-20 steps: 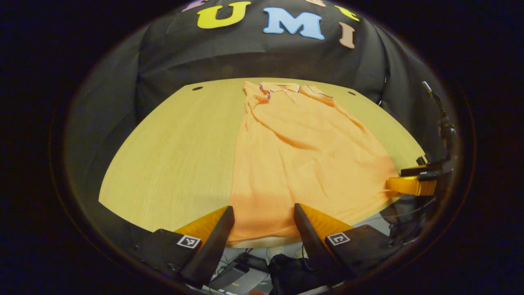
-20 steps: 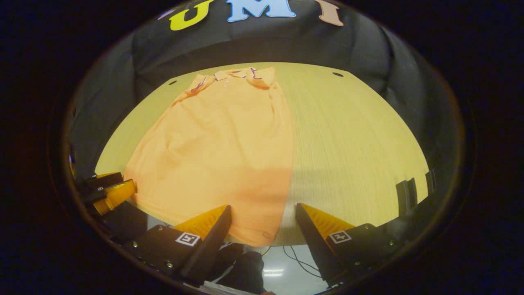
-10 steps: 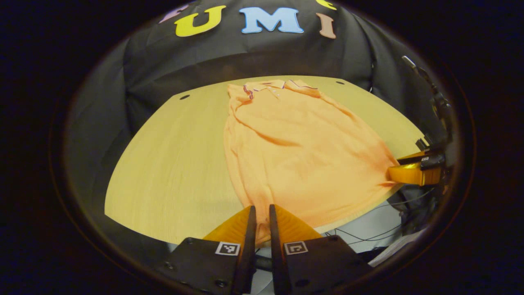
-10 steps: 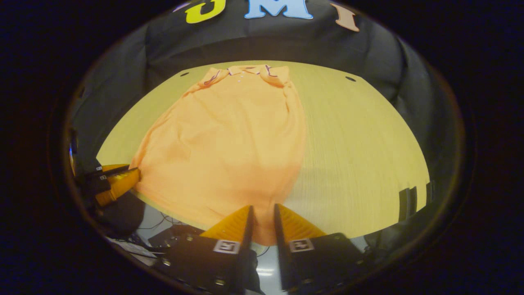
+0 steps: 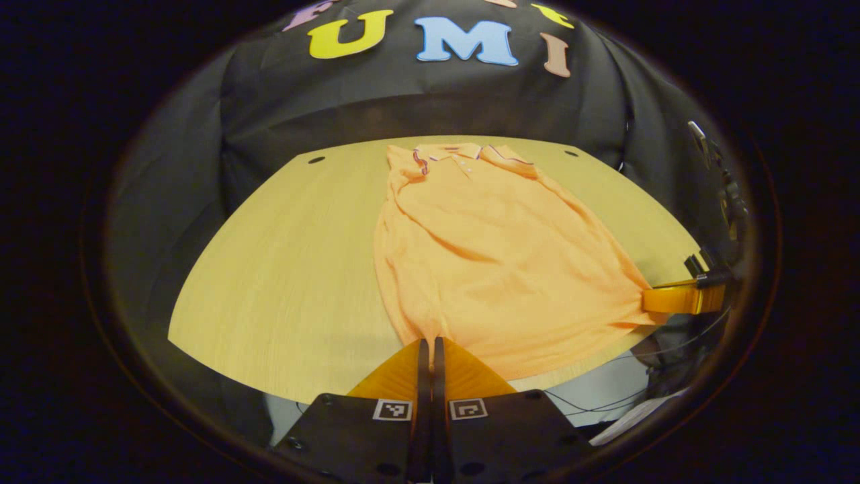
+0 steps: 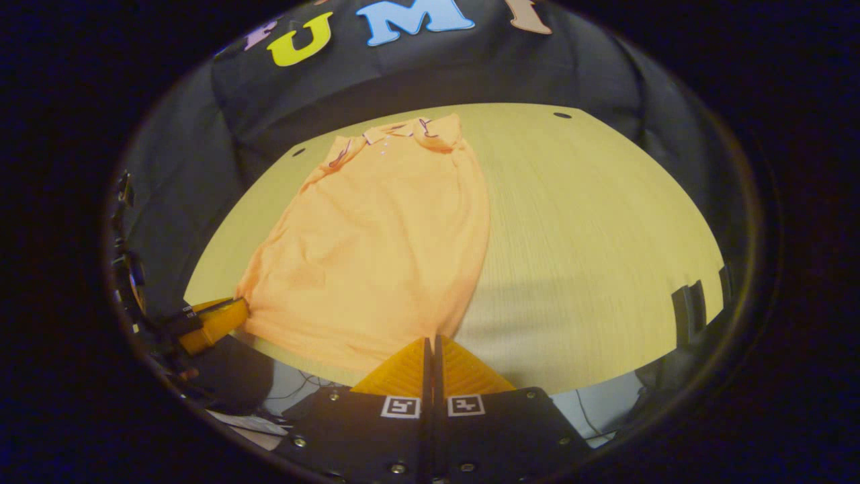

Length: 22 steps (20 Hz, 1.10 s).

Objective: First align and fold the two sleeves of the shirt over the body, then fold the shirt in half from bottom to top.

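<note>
An orange polo shirt [image 5: 497,255] [image 6: 383,249] lies flat on the yellow wooden table [image 5: 282,269] [image 6: 591,222], collar at the far end and both sleeves folded over the body. My left gripper [image 5: 427,344] is shut on the shirt's bottom left corner at the table's near edge. My right gripper [image 6: 430,341] is shut on the bottom right corner. In the left gripper view the right gripper [image 5: 682,298] is at the hem's far right. In the right gripper view the left gripper [image 6: 215,323] pinches the hem at the left.
Black cloth walls in the table behind and at both sides. Small dark holes [image 5: 316,160] [image 6: 562,115] sit near the table's far corners. Below the near edge, cables and dark gear lie on the floor [image 5: 591,403]. A black fixture [image 6: 692,309] stands at the table's right.
Both grippers went from wide open around the hem to fully shut on the shirt's bottom corners. The hem has bunched slightly at each pinch and pulled in from the table's edge.
</note>
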### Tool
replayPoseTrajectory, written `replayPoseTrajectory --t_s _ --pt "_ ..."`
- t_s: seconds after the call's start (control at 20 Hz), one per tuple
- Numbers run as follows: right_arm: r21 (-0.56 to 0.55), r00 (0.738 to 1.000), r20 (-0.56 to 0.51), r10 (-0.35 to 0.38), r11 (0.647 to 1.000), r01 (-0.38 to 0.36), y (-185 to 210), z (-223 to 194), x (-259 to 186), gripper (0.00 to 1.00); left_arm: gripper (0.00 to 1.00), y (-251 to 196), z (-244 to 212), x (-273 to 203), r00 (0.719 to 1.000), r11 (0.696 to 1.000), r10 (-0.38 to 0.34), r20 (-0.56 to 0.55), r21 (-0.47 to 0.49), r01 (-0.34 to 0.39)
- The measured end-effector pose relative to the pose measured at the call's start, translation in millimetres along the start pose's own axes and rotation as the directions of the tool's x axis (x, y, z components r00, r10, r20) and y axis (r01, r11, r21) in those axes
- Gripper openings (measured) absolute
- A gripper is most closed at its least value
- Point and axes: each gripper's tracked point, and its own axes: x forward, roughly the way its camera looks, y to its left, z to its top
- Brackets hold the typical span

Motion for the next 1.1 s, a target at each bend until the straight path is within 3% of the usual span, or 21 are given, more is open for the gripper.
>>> replayPoseTrajectory --t_s 0.3,0.6,1.1 --pt "0.002 0.987 0.136 0.088 0.996 -0.089 6 46 -20 0.00 0.06 -23 38 -9 0.998 0.999 0.001 0.063 -0.032 0.001" --pt "0.016 0.973 0.201 0.111 0.993 -0.117 1 100 -24 0.00 0.06 -16 113 -11 0.989 0.997 0.025 0.146 -0.081 -0.013" --pt "0.038 0.967 0.252 0.045 0.998 -0.056 -2 215 16 0.00 0.06 -10 208 51 0.982 0.997 -0.073 0.175 0.024 0.070"
